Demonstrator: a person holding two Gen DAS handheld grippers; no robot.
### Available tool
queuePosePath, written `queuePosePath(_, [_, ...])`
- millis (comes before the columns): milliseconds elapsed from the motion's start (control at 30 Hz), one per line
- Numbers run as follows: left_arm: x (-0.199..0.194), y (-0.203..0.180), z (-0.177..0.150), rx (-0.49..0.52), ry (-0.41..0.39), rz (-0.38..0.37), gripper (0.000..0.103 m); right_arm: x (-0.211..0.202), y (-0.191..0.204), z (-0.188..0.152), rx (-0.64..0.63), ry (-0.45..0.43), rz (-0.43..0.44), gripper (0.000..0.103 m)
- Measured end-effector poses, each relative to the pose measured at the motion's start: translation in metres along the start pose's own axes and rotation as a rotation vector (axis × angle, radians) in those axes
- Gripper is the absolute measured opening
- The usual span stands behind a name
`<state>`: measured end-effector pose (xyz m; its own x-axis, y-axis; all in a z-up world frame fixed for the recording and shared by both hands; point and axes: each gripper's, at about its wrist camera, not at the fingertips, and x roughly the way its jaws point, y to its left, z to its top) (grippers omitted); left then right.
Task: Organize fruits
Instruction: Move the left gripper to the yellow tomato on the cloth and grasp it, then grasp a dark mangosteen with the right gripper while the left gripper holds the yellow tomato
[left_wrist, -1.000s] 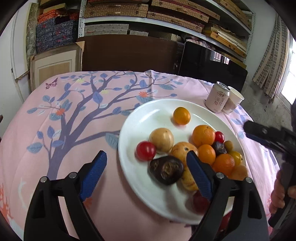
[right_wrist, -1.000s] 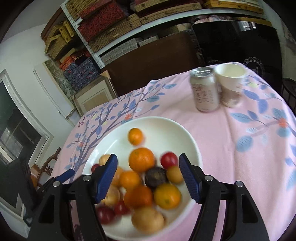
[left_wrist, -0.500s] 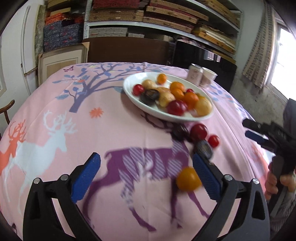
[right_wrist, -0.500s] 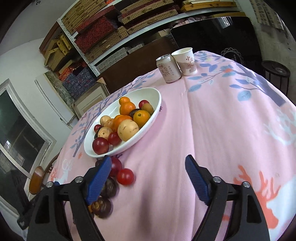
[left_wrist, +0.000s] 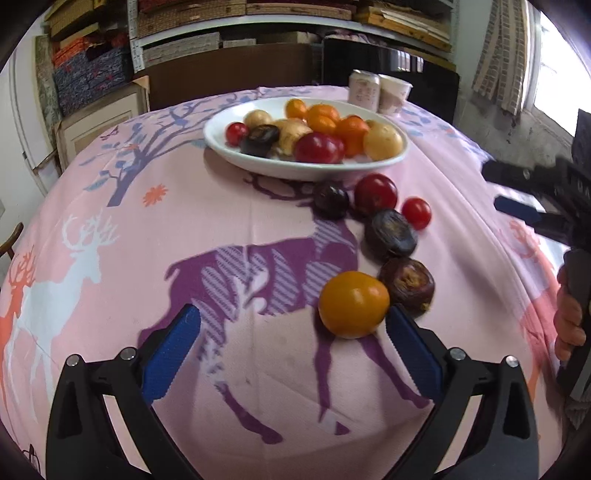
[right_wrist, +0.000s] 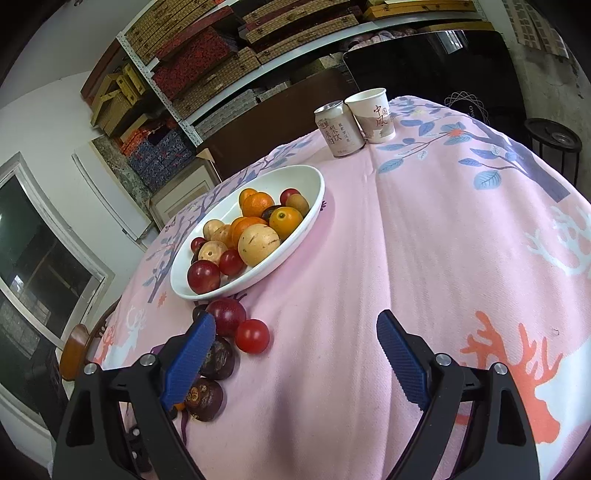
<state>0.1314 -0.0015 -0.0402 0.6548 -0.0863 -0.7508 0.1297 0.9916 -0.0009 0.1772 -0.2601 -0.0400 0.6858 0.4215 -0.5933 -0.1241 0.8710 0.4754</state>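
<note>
Where shelves rise, pink tablecloth (right_wrist: 424, 240), plate (right_wrist: 314, 192)

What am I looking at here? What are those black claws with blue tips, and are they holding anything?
No robot: a person holds a two-finger gripper in each hand, each with a camera looking along its fingers. One picture is from the left gripper, the other from the right gripper. On the pink tablecloth stands a white plate heaped with fruit, with a can and a paper cup behind it. Loose on the cloth lie an orange fruit, red ones and dark ones. Both grippers' jaws have just been opening; they stand wide and hold nothing.
</note>
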Motion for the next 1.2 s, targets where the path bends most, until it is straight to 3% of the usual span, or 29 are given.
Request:
queuePosePath(100, [-0.013,0.023,0.001,-0.066,-0.09,0.096,0.099,0.001,0.001,-0.001,-0.003,0.007,0.001,0.09])
queuePosePath(233, [-0.019,0.04,-0.004,-0.155,-0.118,0.005,0.099,0.001,0.0,-0.002,-0.006,0.008,0.001,0.09])
queuePosePath(367, [-0.011,0.029,-0.002,-0.093,-0.075,-0.006,0.099,0.002,0.0,-0.002,-0.008,0.012,-0.002,0.09])
queuePosePath(633, [0.006,0.047,0.007,-0.181,-0.041,-0.032,0.098,0.005,0.005,-0.006,-0.038,0.03,-0.011,0.09])
queuePosePath(733, [0.011,0.049,0.008,-0.179,-0.015,-0.05,0.078,0.005,0.006,-0.006,-0.044,0.034,-0.011,0.09])
queuePosePath(933, [0.01,0.055,0.003,-0.198,-0.002,-0.065,0.071,0.005,0.006,-0.007,-0.044,0.037,-0.013,0.09])
queuePosePath(1033, [0.009,0.058,0.001,-0.208,-0.003,-0.057,0.061,0.005,0.007,-0.007,-0.049,0.039,-0.013,0.09])
queuePosePath(1167, [0.006,0.063,-0.005,-0.225,-0.001,-0.042,0.037,0.006,0.01,-0.008,-0.069,0.049,-0.008,0.09])
queuePosePath(1200, [0.005,0.066,-0.005,-0.24,-0.002,-0.054,0.037,0.007,0.012,-0.009,-0.078,0.053,-0.007,0.09])
